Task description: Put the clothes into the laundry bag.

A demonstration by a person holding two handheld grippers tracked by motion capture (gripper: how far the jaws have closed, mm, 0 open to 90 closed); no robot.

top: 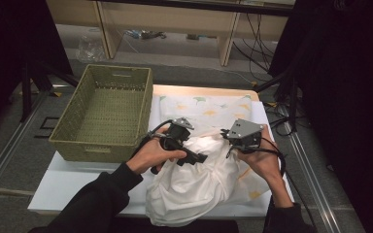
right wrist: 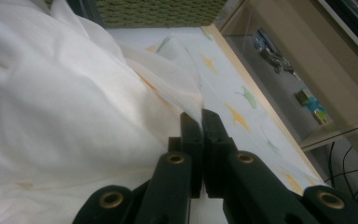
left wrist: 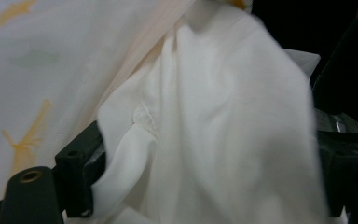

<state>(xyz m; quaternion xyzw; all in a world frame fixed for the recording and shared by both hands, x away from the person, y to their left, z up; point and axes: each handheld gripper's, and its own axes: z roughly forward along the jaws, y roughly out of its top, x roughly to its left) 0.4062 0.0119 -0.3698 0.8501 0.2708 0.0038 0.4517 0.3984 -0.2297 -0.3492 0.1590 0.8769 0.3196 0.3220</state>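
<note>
A bunched white cloth (top: 194, 189) lies at the table's near edge, partly on a flat sheet printed with yellow and green leaves (top: 199, 104). My left gripper (top: 196, 158) reaches over the bundle from the left. In the left gripper view its jaws (left wrist: 205, 182) stand wide apart, with loose folds of the cloth (left wrist: 223, 116) hanging between them. My right gripper (top: 229, 148) is at the bundle's upper right. In the right gripper view its jaws (right wrist: 200, 116) are shut, with a thin fold of the cloth (right wrist: 168, 93) running into their tips.
A green woven basket (top: 97, 148) stands empty on the left of the white tabletop (top: 73, 184), close to my left hand; its wall (right wrist: 158, 11) also appears in the right gripper view. Wooden shelving (top: 175, 19) is behind the table. Cables (top: 281, 121) trail at the right edge.
</note>
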